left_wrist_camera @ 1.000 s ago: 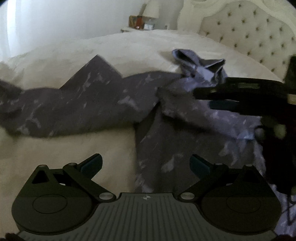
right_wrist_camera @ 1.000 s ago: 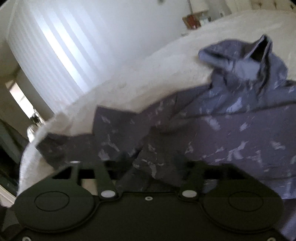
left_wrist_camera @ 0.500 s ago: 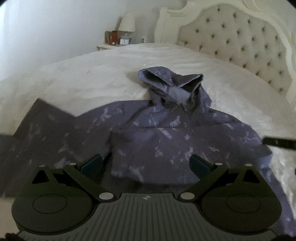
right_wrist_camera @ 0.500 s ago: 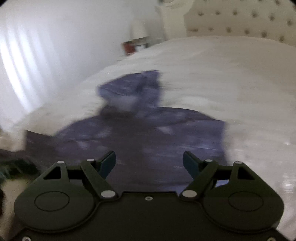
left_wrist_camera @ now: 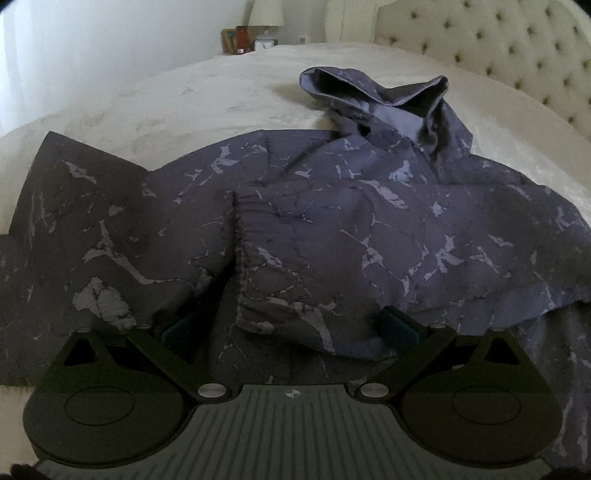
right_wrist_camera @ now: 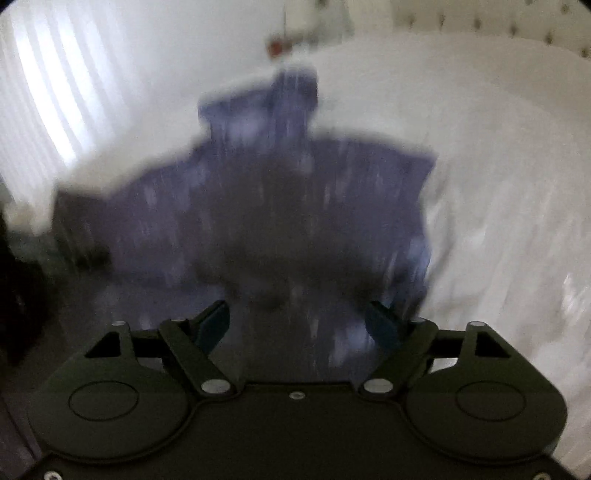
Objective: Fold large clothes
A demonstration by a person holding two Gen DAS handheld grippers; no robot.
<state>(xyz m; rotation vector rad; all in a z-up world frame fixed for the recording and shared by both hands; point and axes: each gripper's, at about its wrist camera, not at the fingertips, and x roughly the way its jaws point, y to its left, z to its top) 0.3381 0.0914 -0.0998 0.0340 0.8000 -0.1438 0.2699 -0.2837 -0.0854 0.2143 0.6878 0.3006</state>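
Note:
A dark purple marbled hoodie (left_wrist_camera: 332,229) lies flat on the white bed, hood (left_wrist_camera: 373,99) toward the headboard. Its right sleeve is folded across the chest, with the cuff (left_wrist_camera: 243,258) near the middle. The left sleeve (left_wrist_camera: 74,221) stretches out to the left. My left gripper (left_wrist_camera: 288,326) is open and empty, just above the hoodie's lower part. My right gripper (right_wrist_camera: 299,321) is open and empty over the hoodie (right_wrist_camera: 258,206); that view is blurred by motion.
The white bedspread (left_wrist_camera: 166,103) surrounds the hoodie. A tufted cream headboard (left_wrist_camera: 480,40) stands at the back right. A nightstand with a lamp (left_wrist_camera: 264,18) and small items stands beyond the bed. A bright curtained window (right_wrist_camera: 44,92) is to the left.
The right gripper let go of the sleeve it had carried across the chest and pulled back, now open. The left gripper turned and moved in over the hoodie's lower part.

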